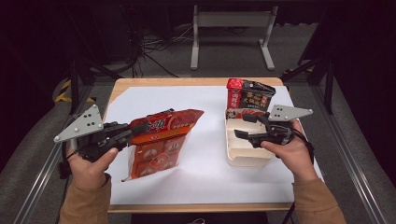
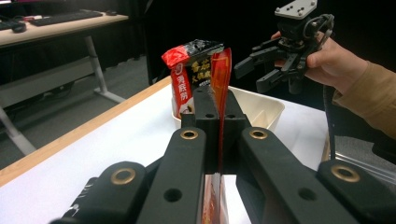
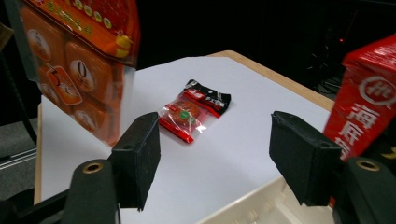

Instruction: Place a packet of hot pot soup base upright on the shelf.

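My left gripper [image 1: 137, 129] is shut on the edge of a large orange-red snack bag [image 1: 164, 134], held tilted above the white sheet. In the left gripper view its jaws [image 2: 218, 101] pinch the bag's thin red edge [image 2: 220, 70]. My right gripper [image 1: 242, 126] hovers open over a cream tray [image 1: 247, 156], nothing between its jaws. A red-and-black packet [image 1: 247, 95] stands upright at the tray's far end. In the right gripper view the open jaws [image 3: 217, 140] frame a small red-and-black sachet [image 3: 194, 109] lying flat on the sheet, with the orange bag [image 3: 79, 60] hanging at upper left.
White paper [image 1: 210, 163] covers most of the wooden table [image 1: 140, 82]. Black poles and a grey metal frame [image 1: 231, 21] stand beyond the far edge. The tray's rim [image 3: 252, 205] lies just below the right jaws.
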